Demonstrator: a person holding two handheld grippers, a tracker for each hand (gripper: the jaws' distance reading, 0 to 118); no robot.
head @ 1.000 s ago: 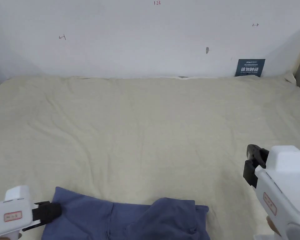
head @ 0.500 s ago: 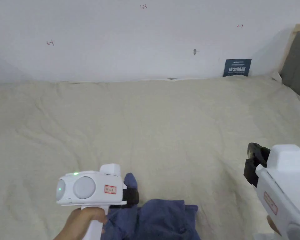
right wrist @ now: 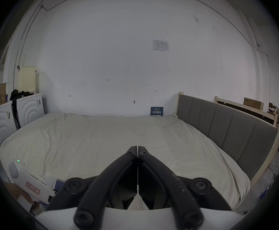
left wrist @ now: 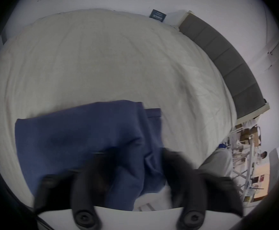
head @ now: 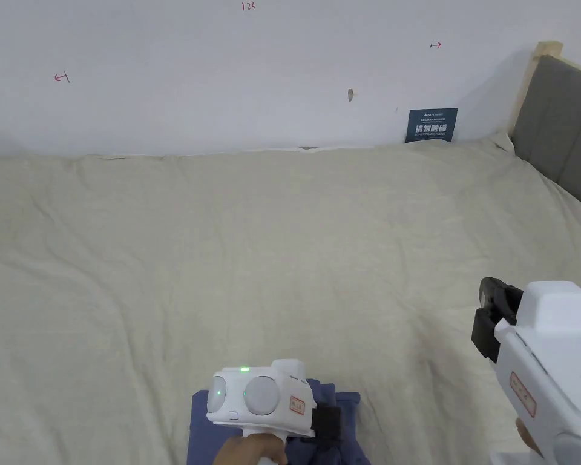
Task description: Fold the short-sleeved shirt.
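Left claw (head: 330,422) low (jaws apart), right claw (right wrist: 137,148) raised, closed.

We see a broad stretch of cream bedsheet (head: 271,242) lying open from the near edge to the far wall (head: 223,72), wrinkled but bare, so a gripper could sweep across its left, middle and far parts freely. On the right the grey padded headboard (head: 561,127) rises along the bed's edge and closes that side. A small dark sign (head: 431,125) leans against the wall at the far right corner of the bed. At the near middle the blue shirt (head: 201,424) lies bunched, with the left gripper (head: 330,422) over it. The right gripper (head: 488,318) hangs above bare sheet at the near right. Beyond the bed's left end stand white rounded panels (right wrist: 29,107).
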